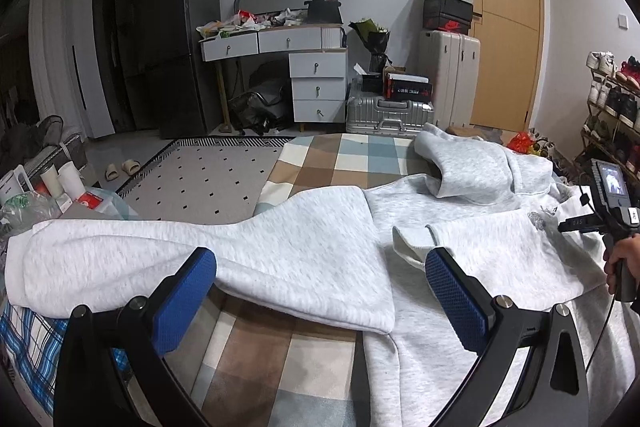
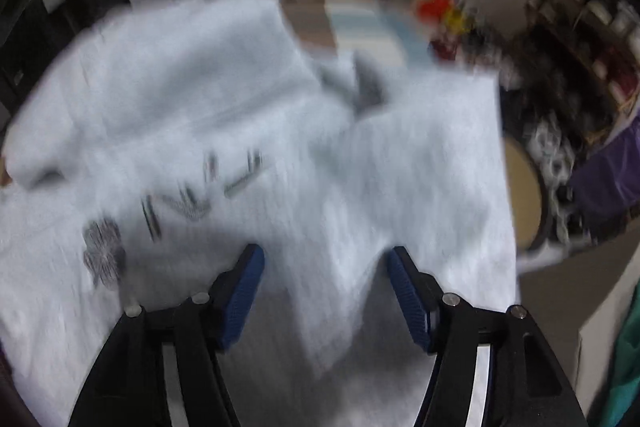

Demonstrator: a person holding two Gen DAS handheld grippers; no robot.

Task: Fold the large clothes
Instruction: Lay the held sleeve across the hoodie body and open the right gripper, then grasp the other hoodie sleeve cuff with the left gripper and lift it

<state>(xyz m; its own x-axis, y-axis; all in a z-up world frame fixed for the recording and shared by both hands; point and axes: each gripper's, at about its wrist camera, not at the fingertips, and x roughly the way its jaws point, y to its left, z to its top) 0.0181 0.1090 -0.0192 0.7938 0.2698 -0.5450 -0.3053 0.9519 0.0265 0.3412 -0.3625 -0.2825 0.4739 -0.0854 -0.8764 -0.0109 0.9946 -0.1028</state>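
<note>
A light grey hoodie (image 1: pixel 460 247) lies spread on a bed with a checked cover (image 1: pixel 348 155), and it takes most of the bed from the left edge to the right edge. One sleeve (image 1: pixel 180 255) stretches out flat to the left edge of the bed, and its cuff end lies there over a blue plaid cloth (image 1: pixel 24 335). The left tongs (image 1: pixel 320 291) stand wide open just above the sleeve where it meets the body, and nothing is between the blue pads. The hood (image 1: pixel 468 167) is folded toward the far edge of the bed. At the right edge of the left wrist view a hand (image 1: pixel 624 263) holds the handle of the other tool. In the right wrist view, which is blurred, the right tongs (image 2: pixel 324 283) are open over the front of the hoodie, beside a dark printed design (image 2: pixel 104 255), and hold nothing.
</note>
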